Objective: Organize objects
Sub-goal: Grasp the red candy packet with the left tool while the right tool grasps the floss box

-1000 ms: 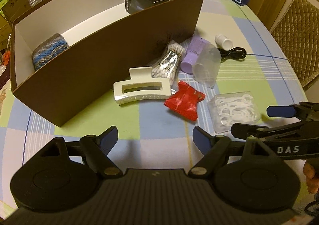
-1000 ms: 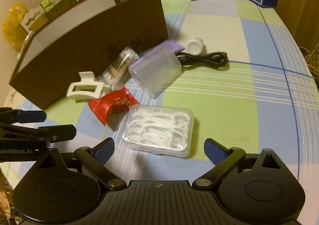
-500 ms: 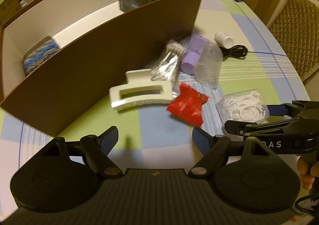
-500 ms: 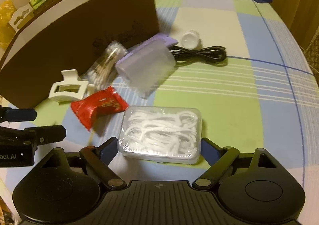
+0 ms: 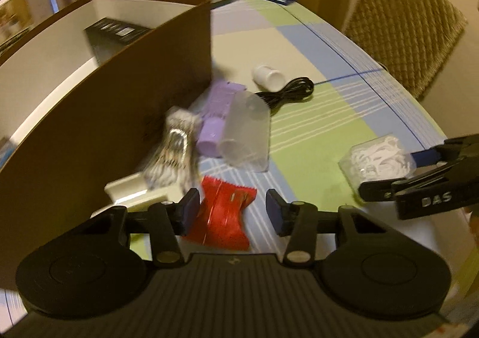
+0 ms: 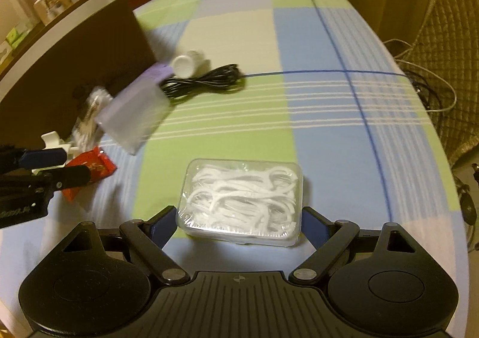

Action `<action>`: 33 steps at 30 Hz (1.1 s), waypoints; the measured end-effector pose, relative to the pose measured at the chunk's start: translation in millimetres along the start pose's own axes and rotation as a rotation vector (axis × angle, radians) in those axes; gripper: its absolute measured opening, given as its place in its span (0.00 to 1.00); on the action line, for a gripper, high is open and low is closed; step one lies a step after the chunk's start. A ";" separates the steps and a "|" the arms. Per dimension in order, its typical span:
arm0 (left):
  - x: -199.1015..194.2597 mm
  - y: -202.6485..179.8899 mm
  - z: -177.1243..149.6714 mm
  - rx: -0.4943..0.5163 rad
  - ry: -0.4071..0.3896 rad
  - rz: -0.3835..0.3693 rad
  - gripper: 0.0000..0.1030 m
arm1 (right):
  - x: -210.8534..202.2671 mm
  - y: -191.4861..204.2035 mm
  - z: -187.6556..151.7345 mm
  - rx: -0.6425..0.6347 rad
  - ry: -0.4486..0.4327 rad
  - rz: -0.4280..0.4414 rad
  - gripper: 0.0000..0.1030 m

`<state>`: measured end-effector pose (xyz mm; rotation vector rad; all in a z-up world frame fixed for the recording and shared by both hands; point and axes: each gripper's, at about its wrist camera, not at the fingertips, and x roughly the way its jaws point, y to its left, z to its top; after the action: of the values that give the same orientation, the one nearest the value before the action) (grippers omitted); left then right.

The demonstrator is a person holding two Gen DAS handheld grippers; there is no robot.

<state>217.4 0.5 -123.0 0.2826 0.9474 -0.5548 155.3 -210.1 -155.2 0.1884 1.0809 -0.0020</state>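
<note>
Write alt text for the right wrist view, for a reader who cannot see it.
An open black two-finger right gripper straddles a clear plastic box of white floss picks on a checked green, blue and cream tablecloth. Behind lie a coiled black cable, a small white bottle and a tall brown cardboard box.

The left hand-held gripper (image 5: 232,211) is now straddling the red packet (image 5: 223,218), while the right hand-held gripper (image 6: 238,225) is bracketing the floss-pick box (image 6: 242,203).
</note>
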 end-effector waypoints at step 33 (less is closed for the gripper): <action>8.1 2.8 -10.8 -0.227 0.148 0.047 0.25 | -2.7 -6.4 6.3 -0.067 -0.008 0.035 0.82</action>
<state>215.3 5.2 -135.8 0.1425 1.1344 -0.3828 159.0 -217.6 -150.9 0.1470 1.0684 0.0653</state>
